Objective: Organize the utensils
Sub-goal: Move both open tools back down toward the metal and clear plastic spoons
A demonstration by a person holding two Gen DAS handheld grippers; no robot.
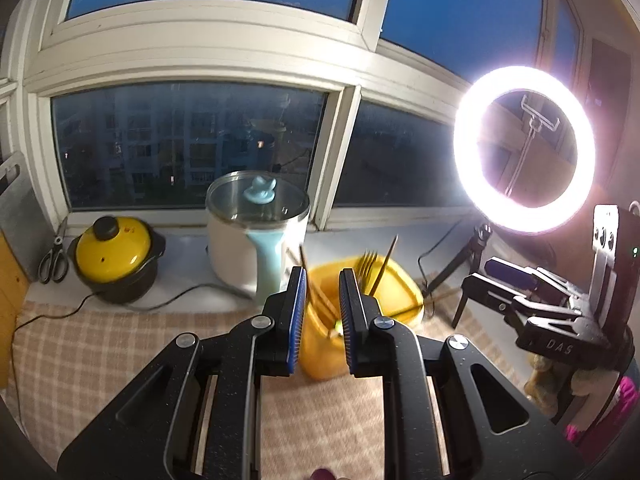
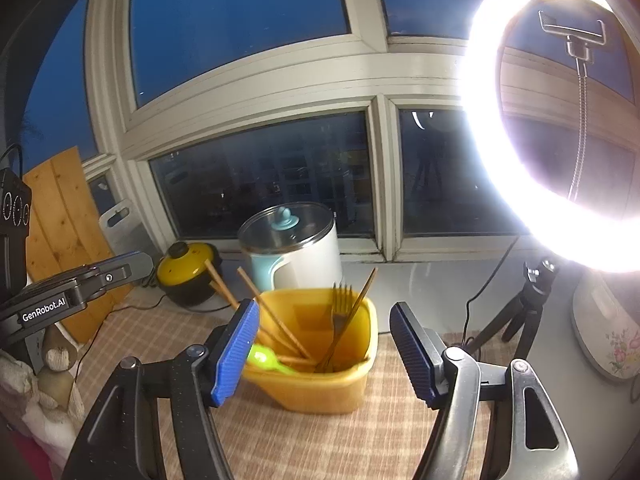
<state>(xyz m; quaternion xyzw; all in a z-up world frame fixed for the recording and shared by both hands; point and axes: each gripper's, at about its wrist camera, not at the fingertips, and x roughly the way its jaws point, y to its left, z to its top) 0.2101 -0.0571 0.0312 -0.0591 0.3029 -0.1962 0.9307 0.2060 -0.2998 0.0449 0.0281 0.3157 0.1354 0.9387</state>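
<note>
A: Where are the utensils?

B: They stand in the yellow bin (image 2: 320, 384) on the checked cloth (image 2: 304, 440). Inside are a fork (image 2: 340, 320), some wooden chopsticks (image 2: 272, 316) that lean to the left, and a green spoon (image 2: 264, 358) that lies low at the left side.

A: And the right gripper (image 2: 324, 354)?

B: Its jaws are wide apart. The bin is seen between the blue pads, but they hold nothing.

A: The left gripper (image 1: 322, 320)?

B: Its jaws leave only a narrow gap, and nothing is gripped in it. The bin is just behind its tips.

A: What is behind the bin?

B: A white pot (image 2: 296, 240) with a glass lid, a small yellow pot (image 2: 188, 272), and a ring light (image 2: 520, 120) at the right.
</note>
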